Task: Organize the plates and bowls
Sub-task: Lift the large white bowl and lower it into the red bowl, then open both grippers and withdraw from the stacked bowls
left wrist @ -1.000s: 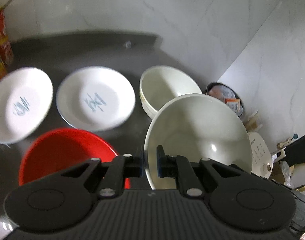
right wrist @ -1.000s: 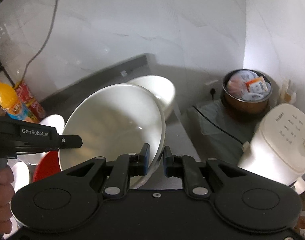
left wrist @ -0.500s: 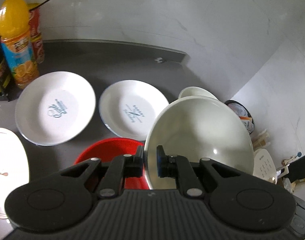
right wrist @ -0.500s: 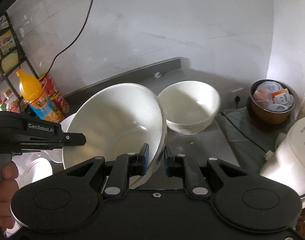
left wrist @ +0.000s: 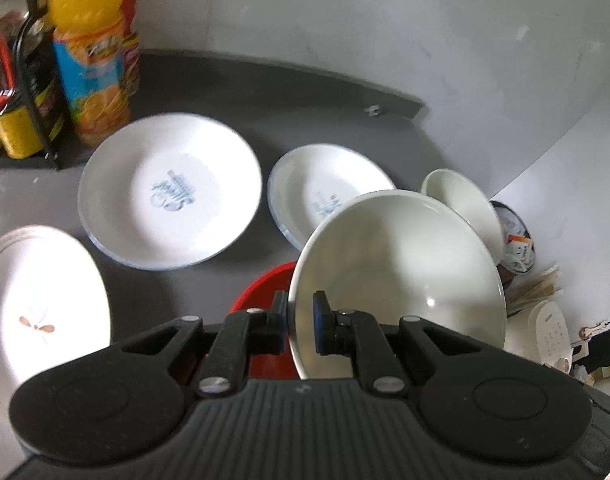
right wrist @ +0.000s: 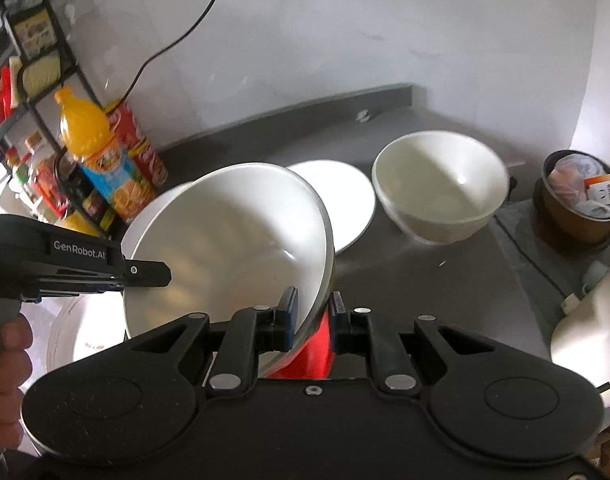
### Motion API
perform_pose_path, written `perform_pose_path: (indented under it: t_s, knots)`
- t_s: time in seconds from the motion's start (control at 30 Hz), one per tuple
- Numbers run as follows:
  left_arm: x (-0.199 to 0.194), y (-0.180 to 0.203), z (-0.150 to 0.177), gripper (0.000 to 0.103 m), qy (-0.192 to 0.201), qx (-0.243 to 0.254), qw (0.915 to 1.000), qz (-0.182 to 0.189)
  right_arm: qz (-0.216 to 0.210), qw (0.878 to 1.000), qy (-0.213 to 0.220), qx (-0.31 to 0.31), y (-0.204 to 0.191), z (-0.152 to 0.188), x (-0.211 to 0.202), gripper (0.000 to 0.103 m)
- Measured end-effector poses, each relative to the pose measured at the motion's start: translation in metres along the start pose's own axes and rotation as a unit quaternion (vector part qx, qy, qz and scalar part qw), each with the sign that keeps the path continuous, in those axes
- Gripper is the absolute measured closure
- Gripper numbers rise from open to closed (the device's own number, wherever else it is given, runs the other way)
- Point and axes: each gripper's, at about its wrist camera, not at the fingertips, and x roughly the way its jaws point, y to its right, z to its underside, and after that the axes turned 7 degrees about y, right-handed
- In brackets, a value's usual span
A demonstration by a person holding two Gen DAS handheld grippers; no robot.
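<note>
A large white bowl [left wrist: 401,276] hangs tilted above the grey counter, held by both grippers. My left gripper [left wrist: 299,328] is shut on its near rim. My right gripper [right wrist: 311,320] is shut on the opposite rim of the same white bowl [right wrist: 225,248]; the left gripper [right wrist: 145,274] shows there at the left edge. A red bowl [left wrist: 265,292] sits just beneath it, mostly hidden. Another white bowl [right wrist: 441,184] stands on the counter to the right. Two white plates with blue marks [left wrist: 169,192] [left wrist: 325,184] lie behind, and a third white plate [left wrist: 37,304] lies at the left.
An orange juice bottle [left wrist: 89,60], a red can [right wrist: 141,140] and a black wire rack with jars stand at the back left. A brown pot of packets [right wrist: 577,196] and a white appliance [right wrist: 589,320] sit to the right. A person's hand [right wrist: 5,352] holds the left gripper.
Both grippers have carried the white bowl left, away from the other white bowl, to above the red bowl. The plates and the bottle have come into view.
</note>
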Motion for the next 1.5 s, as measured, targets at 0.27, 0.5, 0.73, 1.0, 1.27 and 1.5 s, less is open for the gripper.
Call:
perform_pose_path:
  t_s: [0.27,0.5,0.73,1.0,1.27,1.5]
  knots:
    - [0.015,-0.022,0.003,0.092,-0.039,-0.015,0.9990,-0.018,-0.012,0.999,-0.038,-0.013,-0.011,0.007,0.018,0.087]
    - [0.029,-0.030,0.010,0.091,-0.076,-0.035,0.9961,-0.026,-0.014,0.997,-0.069,-0.042,-0.017,0.009,0.031,0.087]
    - [0.037,-0.029,0.017,0.090,-0.092,-0.038,0.9946,-0.031,-0.012,0.996,-0.079,-0.042,-0.012,0.013,0.040,0.089]
    - [0.036,-0.030,0.015,0.084,-0.103,-0.054,0.9927,-0.032,-0.013,0.996,-0.082,-0.033,-0.007,0.016,0.048,0.091]
    - [0.008,-0.028,-0.002,0.051,-0.052,-0.048,0.9972,-0.025,-0.015,0.994,-0.092,-0.048,-0.008,0.016,0.052,0.094]
    - [0.004,-0.015,-0.009,0.048,-0.033,-0.032,0.9985,-0.029,-0.038,0.998,-0.059,-0.007,0.007,-0.004,0.038,0.071]
